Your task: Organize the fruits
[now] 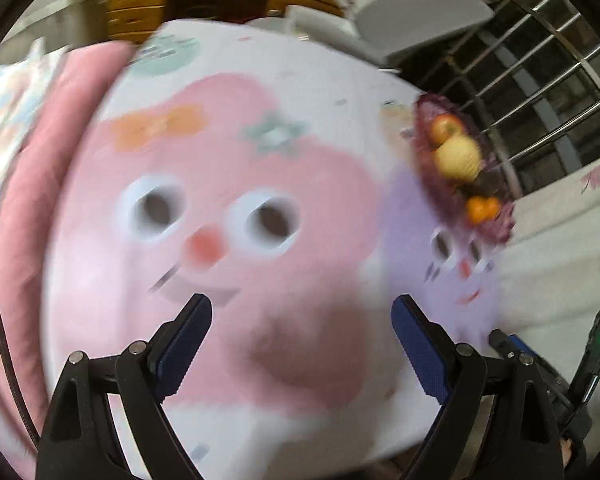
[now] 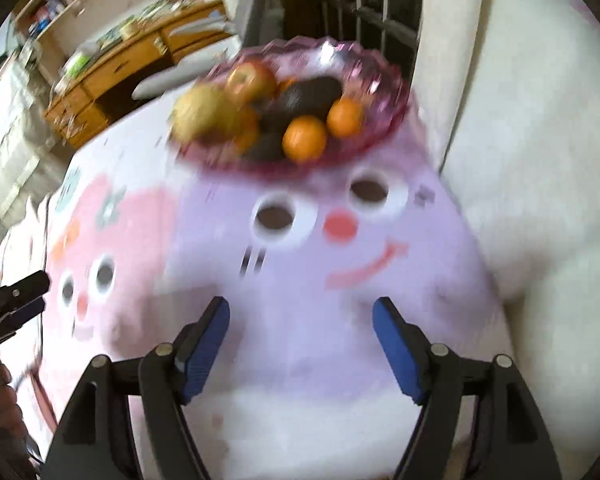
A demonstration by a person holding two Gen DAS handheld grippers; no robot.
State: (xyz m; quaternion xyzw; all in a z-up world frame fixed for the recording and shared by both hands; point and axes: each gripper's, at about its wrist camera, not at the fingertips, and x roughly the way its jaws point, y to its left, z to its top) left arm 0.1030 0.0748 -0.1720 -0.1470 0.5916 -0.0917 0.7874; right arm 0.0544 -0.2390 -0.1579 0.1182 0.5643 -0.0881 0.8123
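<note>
A purple glass bowl (image 2: 364,68) stands at the far end of the cartoon-printed cloth (image 2: 300,340). It holds a red apple (image 2: 250,80), a yellow pear (image 2: 204,114), dark avocados (image 2: 310,94) and oranges (image 2: 305,138). The same bowl (image 1: 496,224) shows at the right of the left wrist view, with an apple (image 1: 446,127), a pear (image 1: 458,158) and an orange (image 1: 482,209). My right gripper (image 2: 301,314) hangs open and empty over the purple face, short of the bowl. My left gripper (image 1: 302,312) is open and empty over the pink face. Both views are motion-blurred.
A wooden desk with drawers (image 2: 124,68) and shelves stands beyond the table. Metal window bars (image 1: 540,80) run along the far right. A cream cushion (image 2: 540,160) lies right of the cloth, a pink cushion (image 1: 28,208) left. The left gripper's fingers (image 2: 20,292) show at the right view's left edge.
</note>
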